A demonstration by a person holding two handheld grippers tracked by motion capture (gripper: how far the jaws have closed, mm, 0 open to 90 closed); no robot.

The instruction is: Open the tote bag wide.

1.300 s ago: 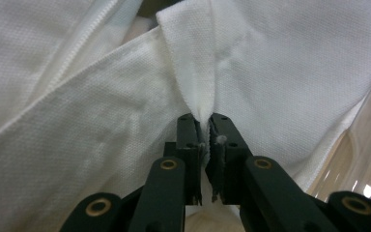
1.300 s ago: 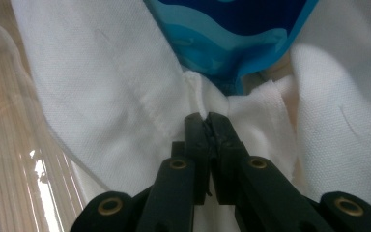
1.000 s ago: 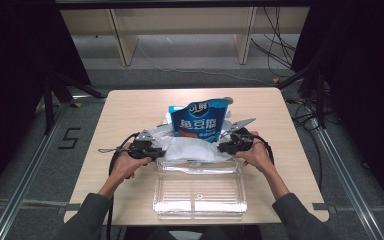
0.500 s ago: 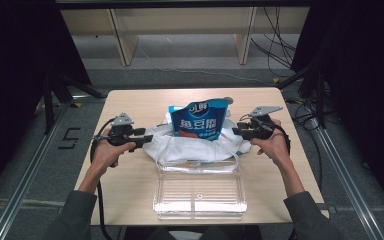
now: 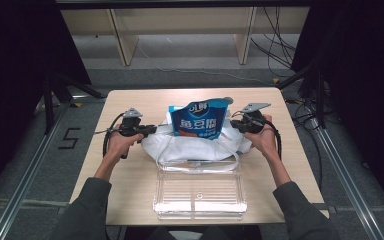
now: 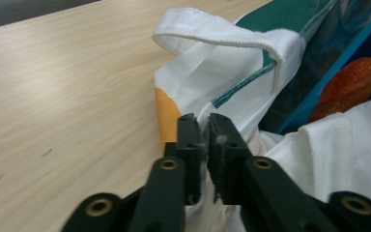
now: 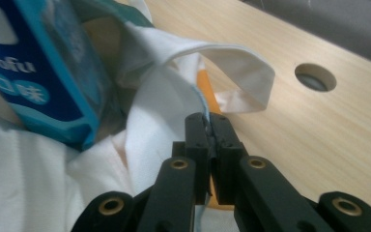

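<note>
Left tongs (image 6: 202,126) and right tongs (image 7: 209,123), having just closed, are each clamped on opposite rim edges of the white cloth tote bag (image 5: 190,142). The bag rests on the wooden worktop (image 5: 130,175), containing an upright blue snack pouch (image 5: 198,120), behind the clear plastic tray (image 5: 198,192).

The bottom part of the blue snack pack (image 5: 198,121) is hidden down inside the white bag (image 5: 180,145), and in both gripper views the picture's edge cuts the pack off. The small writing on the pack is too tiny to read. The bit of cloth pinched in the jaws of the left gripper (image 6: 202,126) and the right gripper (image 7: 206,124) is hidden between them.
</note>
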